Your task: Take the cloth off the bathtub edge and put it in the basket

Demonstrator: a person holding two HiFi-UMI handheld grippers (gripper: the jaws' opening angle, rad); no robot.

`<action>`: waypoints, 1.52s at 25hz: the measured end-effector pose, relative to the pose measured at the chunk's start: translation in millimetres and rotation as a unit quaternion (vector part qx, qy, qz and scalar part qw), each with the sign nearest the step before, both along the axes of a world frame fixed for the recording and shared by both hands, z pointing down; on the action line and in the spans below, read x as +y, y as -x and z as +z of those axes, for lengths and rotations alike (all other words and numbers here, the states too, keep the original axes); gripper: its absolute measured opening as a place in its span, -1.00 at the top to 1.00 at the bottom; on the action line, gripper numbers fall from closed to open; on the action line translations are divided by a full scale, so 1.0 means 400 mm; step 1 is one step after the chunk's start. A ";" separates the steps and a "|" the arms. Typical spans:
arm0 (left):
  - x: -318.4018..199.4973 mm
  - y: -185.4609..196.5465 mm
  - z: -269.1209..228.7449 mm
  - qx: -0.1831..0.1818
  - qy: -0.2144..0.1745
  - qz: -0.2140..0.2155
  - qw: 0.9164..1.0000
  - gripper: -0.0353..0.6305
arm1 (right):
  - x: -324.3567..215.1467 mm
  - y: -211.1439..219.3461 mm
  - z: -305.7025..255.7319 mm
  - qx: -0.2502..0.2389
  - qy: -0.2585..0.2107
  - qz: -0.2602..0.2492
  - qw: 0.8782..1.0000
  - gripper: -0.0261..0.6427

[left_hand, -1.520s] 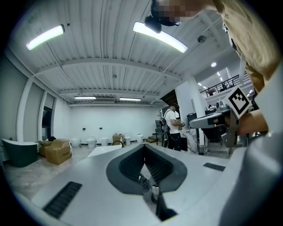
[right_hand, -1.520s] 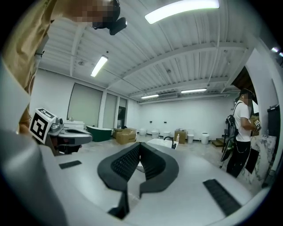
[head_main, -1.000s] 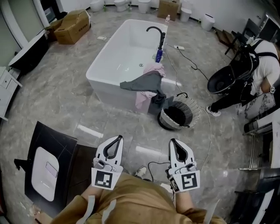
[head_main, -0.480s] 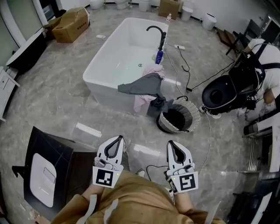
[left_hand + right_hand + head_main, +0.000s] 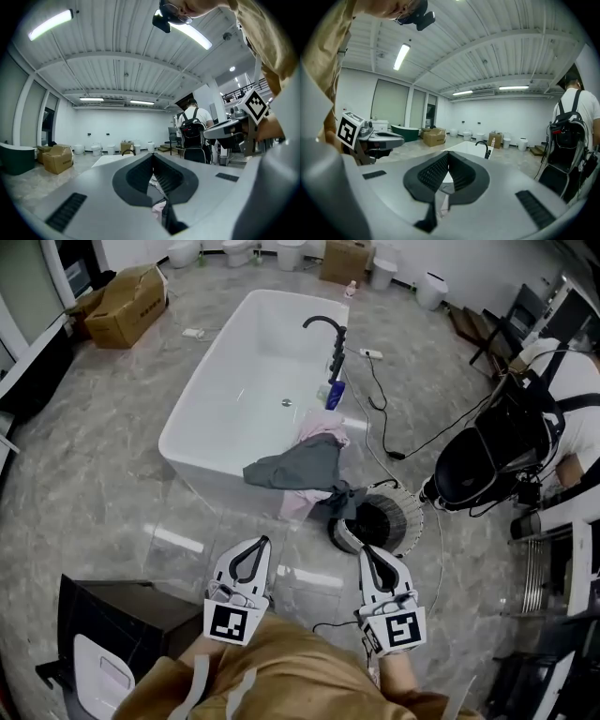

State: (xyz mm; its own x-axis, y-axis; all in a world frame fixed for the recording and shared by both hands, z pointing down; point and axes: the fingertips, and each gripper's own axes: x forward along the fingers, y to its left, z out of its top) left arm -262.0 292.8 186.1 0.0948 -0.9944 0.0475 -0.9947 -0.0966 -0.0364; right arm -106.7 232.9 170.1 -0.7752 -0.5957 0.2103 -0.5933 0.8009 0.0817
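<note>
Two tools, the left gripper (image 5: 257,546) and the right gripper (image 5: 369,553), are both closed and empty, well apart from one bathtub (image 5: 211,479). Two cloths, a grey cloth (image 5: 298,465) over a pink cloth (image 5: 317,431), lie crosswise over its near rim, trailing toward one basket (image 5: 405,519).

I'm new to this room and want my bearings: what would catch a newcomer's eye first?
A white bathtub stands mid-floor, with grey and pink cloths heaped over its near right edge. A woven basket sits on the floor beside that heap. Nearest the camera, the left gripper and right gripper show jaws shut, empty.
</note>
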 end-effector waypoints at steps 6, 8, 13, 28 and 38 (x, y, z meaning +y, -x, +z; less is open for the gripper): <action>-0.138 0.139 0.013 0.004 0.001 0.034 0.999 0.87 | -0.103 0.127 -0.005 0.021 0.000 0.024 0.999 0.90; -0.176 0.161 0.018 0.002 -0.006 0.045 0.999 0.87 | -0.124 0.154 0.004 0.031 0.003 0.027 0.999 0.90; -0.248 0.157 0.052 0.027 0.003 0.058 0.998 0.87 | -0.186 0.180 0.029 0.043 0.007 0.033 0.999 0.90; -0.445 0.090 0.117 -0.002 0.038 0.022 0.999 0.87 | -0.450 0.200 0.275 0.169 0.002 -0.058 0.984 0.90; -0.550 0.113 0.333 0.000 0.092 -0.006 0.996 0.87 | -0.593 0.275 0.611 0.180 0.085 -0.104 0.974 0.59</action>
